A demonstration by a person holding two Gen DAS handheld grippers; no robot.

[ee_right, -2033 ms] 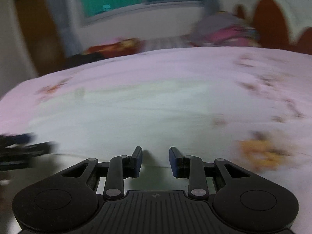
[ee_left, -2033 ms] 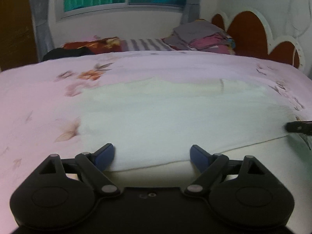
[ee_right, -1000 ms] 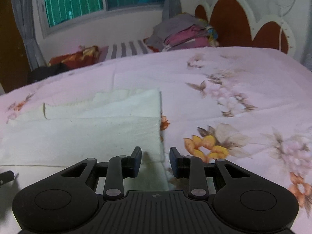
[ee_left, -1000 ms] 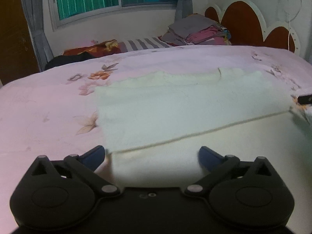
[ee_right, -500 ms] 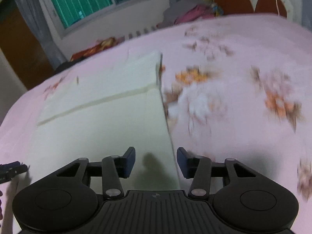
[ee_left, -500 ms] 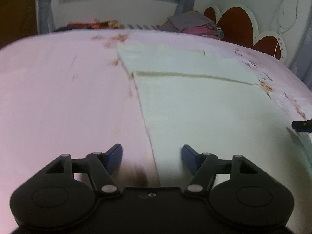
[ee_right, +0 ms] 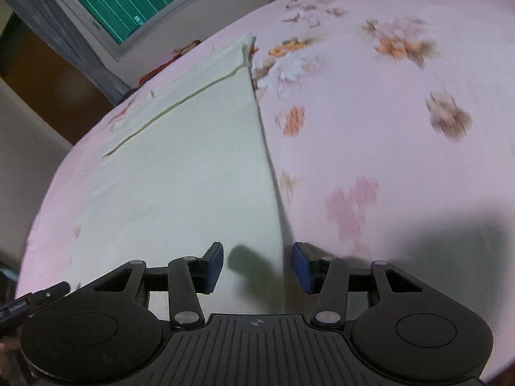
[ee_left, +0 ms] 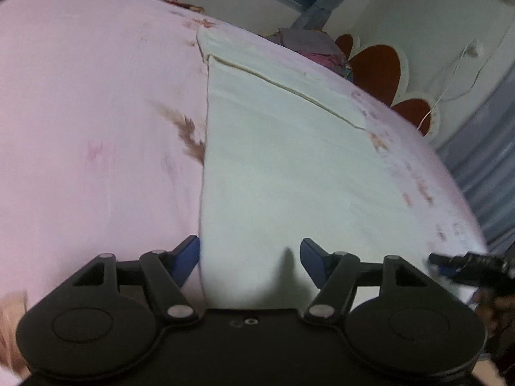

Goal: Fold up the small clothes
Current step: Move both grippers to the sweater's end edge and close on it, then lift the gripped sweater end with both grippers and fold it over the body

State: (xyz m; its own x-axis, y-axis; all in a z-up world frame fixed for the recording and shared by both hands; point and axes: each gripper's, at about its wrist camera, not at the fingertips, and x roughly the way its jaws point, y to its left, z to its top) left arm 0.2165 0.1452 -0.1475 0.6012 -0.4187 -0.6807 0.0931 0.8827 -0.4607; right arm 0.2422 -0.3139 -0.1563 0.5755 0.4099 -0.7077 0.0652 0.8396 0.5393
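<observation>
Both grippers, left gripper (ee_left: pixel 249 259) and right gripper (ee_right: pixel 257 267), hovered with jaws spread over the cream cloth's (ee_left: pixel 283 160) near corners on the bed (ee_left: pixel 80 112), apparently poised to pinch for another fold.

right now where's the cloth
The cloth lies flat on the pink bedsheet; the open left gripper straddles its left edge, the open right gripper its right edge.
</observation>
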